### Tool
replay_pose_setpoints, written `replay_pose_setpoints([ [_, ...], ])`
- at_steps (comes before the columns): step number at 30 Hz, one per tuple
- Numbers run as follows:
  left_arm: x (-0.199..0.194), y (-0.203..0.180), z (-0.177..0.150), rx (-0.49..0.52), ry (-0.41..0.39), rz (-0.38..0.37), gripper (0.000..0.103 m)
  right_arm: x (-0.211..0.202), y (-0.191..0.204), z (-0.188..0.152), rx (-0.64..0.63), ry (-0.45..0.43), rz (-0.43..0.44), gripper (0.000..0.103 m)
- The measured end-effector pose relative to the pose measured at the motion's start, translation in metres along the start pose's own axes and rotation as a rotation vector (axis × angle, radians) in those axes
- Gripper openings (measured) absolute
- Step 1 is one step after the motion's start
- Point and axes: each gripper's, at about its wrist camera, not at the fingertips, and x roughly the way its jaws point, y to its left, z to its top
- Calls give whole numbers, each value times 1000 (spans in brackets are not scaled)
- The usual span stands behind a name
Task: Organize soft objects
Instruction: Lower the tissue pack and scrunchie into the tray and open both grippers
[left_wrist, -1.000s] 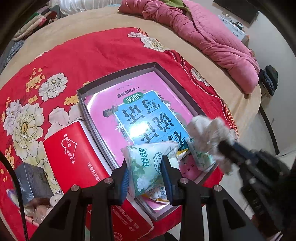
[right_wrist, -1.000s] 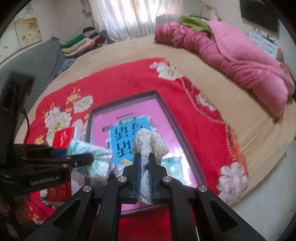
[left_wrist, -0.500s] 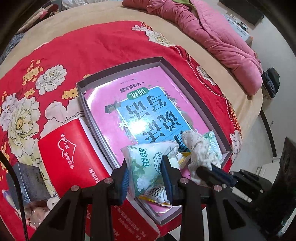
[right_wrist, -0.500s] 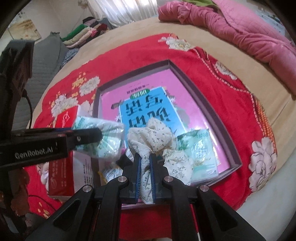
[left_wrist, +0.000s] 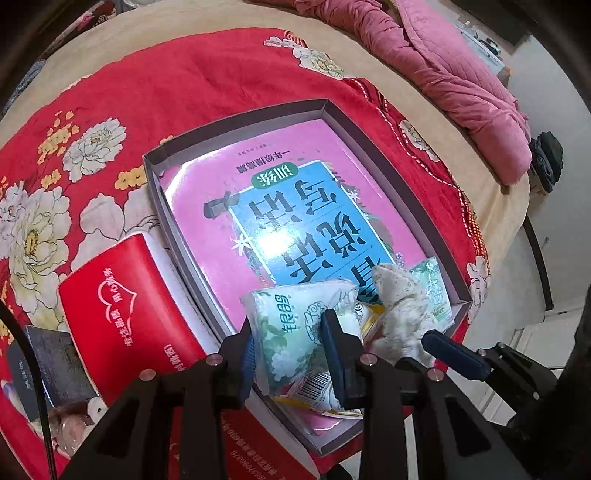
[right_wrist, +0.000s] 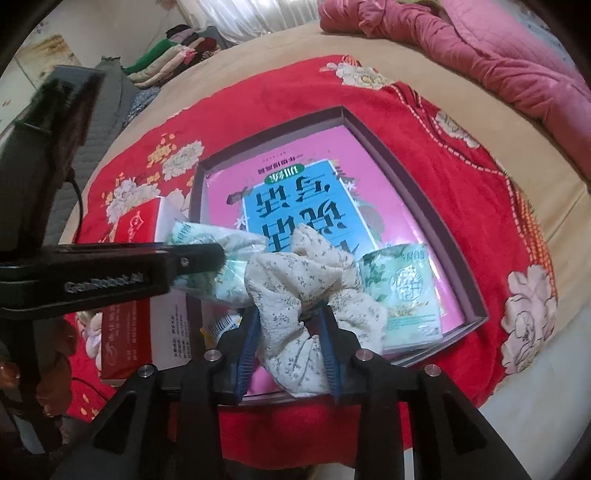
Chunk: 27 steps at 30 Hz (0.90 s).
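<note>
While the left gripper (left_wrist: 290, 345) pinches a green-and-white soft tissue pack (left_wrist: 295, 328) over the near end of the shallow grey box (left_wrist: 406, 177), the right gripper (right_wrist: 290, 341) has just been opening; the cream floral cloth scrunchie (right_wrist: 306, 284) lies loose between its jaws, resting in the box.
</note>
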Motion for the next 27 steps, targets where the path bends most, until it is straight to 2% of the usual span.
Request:
replay_pose_setpoints([
  [3,3,1,0,-11,13,-12,35,-6,2,2,-16,-7,-9,37],
  [5,5,2,-1,-25,20,-21,36,-9,3,4,-20,-12,-13,44],
  [10,6,2,-1,-29,33,-26,39,-17,-1,6,-7,-26,-15,44],
  [17,8,-8,-2,6,48,-13,53,-28,-3,8,2,-46,-20,44],
  [21,7,-8,-2,-6,60,-52,61,-33,-2,10,1,-58,-23,44],
  [27,9,-14,-5,10,95,-107,66,-43,-6,12,12,-75,-30,44],
])
